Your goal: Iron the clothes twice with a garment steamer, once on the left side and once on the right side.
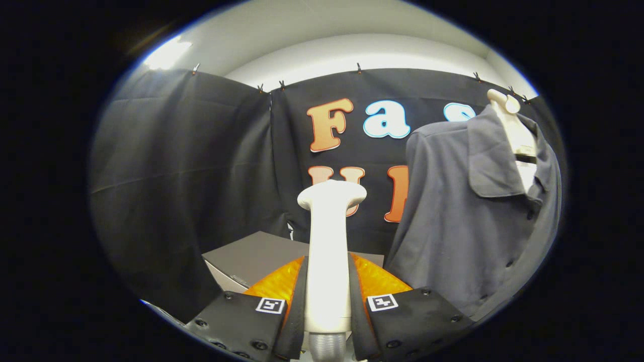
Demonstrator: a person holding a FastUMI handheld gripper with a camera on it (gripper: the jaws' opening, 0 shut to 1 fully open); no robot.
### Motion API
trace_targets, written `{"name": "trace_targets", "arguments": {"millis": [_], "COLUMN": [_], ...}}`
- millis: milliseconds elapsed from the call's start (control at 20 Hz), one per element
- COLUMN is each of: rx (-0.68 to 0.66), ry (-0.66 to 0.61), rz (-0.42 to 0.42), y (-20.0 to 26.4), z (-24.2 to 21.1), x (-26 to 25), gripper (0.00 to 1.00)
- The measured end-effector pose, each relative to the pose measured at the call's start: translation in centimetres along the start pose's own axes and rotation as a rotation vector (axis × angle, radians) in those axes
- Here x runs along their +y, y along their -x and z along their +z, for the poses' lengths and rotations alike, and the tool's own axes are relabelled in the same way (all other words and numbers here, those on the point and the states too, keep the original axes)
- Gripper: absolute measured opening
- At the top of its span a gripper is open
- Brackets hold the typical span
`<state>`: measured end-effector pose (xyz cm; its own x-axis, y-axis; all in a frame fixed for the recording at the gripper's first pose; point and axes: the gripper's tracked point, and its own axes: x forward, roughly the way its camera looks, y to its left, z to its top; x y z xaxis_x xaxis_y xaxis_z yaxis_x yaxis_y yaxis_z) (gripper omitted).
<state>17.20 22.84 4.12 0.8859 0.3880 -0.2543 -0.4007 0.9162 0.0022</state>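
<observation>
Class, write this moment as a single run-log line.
tongs: shut on garment steamer | steamer: upright, head up | shirt: hanging ahead-right on hanger, untouched | grey box: behind tongs | phase: approach

A fisheye camera mounted on the gripper [327,296] looks forward along its two fingers, closed on the garment steamer [328,251] at close range, facing the booth's black cloth wall [191,166], the hung shirt [468,216] near ahead-right.

Shirt [468,221] right; grey box [256,256] below-left
</observation>
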Motion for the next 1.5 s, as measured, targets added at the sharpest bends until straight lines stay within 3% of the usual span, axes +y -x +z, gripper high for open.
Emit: {"name": "trace_targets", "arguments": {"millis": [600,1150,1500], "rx": [-0.153,-0.179,-0.183], "ry": [0.000,0.011,-0.017], "rz": [-0.200,-0.405,-0.430], "y": [14.9,22.1,23.5], "z": [0.1,-4.5,-7.3], "x": [-9.1,-14.5,-14.8], "gripper": [0.45,0.45,0.45]}}
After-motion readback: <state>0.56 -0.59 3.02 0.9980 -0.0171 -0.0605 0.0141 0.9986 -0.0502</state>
